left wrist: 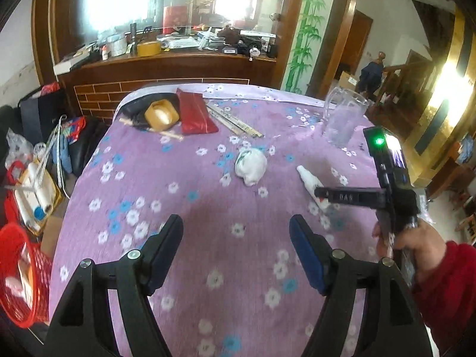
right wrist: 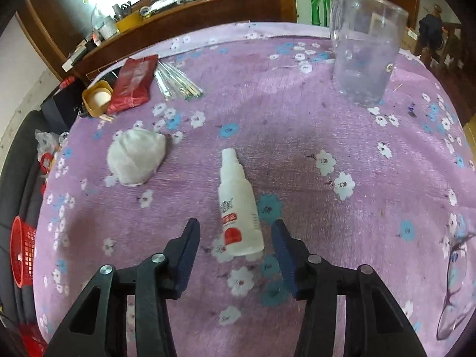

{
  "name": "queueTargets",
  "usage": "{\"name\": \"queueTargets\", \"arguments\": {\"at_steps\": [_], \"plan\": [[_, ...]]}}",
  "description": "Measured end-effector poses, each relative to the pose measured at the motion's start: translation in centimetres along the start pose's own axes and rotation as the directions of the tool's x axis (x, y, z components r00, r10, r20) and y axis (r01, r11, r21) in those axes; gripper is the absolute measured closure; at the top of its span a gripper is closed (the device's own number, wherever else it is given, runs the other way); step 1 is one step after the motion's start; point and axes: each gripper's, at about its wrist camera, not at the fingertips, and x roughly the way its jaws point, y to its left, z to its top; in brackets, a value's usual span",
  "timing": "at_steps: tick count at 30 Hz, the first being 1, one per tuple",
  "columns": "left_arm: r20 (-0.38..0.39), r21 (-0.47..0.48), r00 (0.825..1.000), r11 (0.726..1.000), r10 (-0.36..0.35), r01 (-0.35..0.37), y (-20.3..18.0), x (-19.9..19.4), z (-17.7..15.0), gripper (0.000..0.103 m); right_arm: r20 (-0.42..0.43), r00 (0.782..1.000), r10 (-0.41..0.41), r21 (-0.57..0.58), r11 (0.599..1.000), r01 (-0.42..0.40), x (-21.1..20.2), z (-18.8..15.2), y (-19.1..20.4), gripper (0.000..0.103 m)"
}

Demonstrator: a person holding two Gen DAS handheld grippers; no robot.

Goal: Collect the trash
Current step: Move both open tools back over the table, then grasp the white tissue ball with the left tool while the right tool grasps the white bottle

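Now white spray bottle (right wrist: 238, 205) lying between right gripper (right wrist: 235, 238) fingers, untouched.

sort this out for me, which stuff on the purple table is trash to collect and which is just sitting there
Likely part of the job:
- white spray bottle, lying on its side between the open fingers of the right gripper
- crumpled white wad
- red basket beside the table, already holding scraps

Likely just lying about:
- clear jug
- red pouch
- yellow box
- eyeglasses
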Motion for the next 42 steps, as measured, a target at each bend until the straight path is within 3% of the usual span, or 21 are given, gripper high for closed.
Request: {"name": "queueTargets", "arguments": {"at_steps": [5, 15, 21, 24, 27, 28, 33, 42], "plan": [[-0.020, 0.019, 1.000, 1.000, 0.022, -0.022, -1.4, 3.6, 2.1, 0.030, -0.011, 0.999, 0.030, -0.031, 0.999, -0.031, 0.8, 0.0, 0.1, 0.072], [-0.102, 0.054, 0.991, 0.995, 0.085, -0.080, -2.9, 13.5, 5.0, 0.030, 0.030, 0.987, 0.155, 0.046, 0.987, -0.156, -3.7, -4.5, -2.0, 0.073], [-0.118, 0.079, 0.986, 0.991, 0.117, -0.108, -3.2, 17.2, 5.8, 0.031, 0.060, 0.985, 0.162, 0.059, 0.984, -0.166, -6.7, -7.6, -2.7, 0.073], [-0.135, 0.084, 0.985, 0.992, 0.109, -0.098, -3.5, 18.6, 6.2, 0.039, 0.047, 0.987, 0.151, 0.050, 0.987, -0.153, -6.8, -8.8, -2.7, 0.073], [-0.150, 0.108, 0.983, 0.990, 0.108, -0.092, -3.9, 19.7, 6.2, 0.062, 0.021, 0.988, 0.153, 0.051, 0.987, -0.154, -6.4, -10.2, -2.6, 0.074], [-0.157, 0.112, 0.982, 0.990, 0.104, -0.087, -4.0, 20.0, 6.1, 0.065, 0.014, 0.988, 0.152, 0.049, 0.987, -0.152, -6.3, -10.6, -2.5, 0.074], [-0.130, 0.138, 0.987, 0.988, 0.090, -0.072, -4.1, 18.7, 5.3, 0.075, -0.020, 0.987, 0.162, 0.066, 0.985, -0.160, -5.6, -12.3, -2.5, 0.074], [-0.079, 0.180, 0.997, 0.984, 0.023, -0.008, -3.6, 12.2, 0.6, 0.076, -0.046, 0.989, 0.138, 0.079, 0.988, -0.135, -5.0, -12.2, -2.0, 0.073]]}}
